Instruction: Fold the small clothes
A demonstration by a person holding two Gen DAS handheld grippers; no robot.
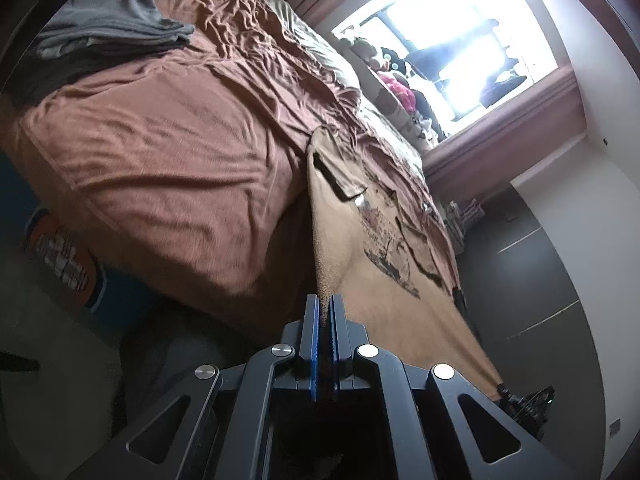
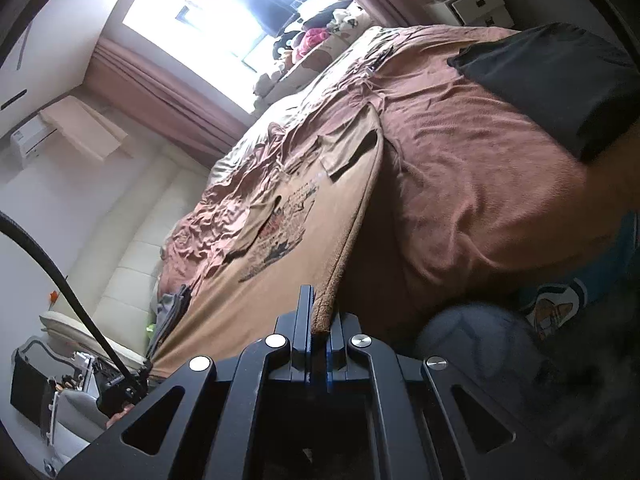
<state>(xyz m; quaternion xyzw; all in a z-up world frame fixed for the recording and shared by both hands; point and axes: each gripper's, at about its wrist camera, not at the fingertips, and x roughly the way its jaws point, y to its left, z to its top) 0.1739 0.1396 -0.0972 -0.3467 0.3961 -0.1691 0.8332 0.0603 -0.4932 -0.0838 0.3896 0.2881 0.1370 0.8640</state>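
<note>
Lit by daylight from one window [image 1: 452,36], blown out to white glare in both views, with the room dim elsewhere. Soft shadow along the near side of the bed [image 1: 168,160] and on the floor below, where detail smears into blur. Strong fisheye bending toward a black rim, both views steeply tilted; nearest gripper parts dark, slightly soft.

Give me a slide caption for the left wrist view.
Left gripper shut on the hem of a tan printed T-shirt, stretched taut over a brown-sheeted bed.
</note>
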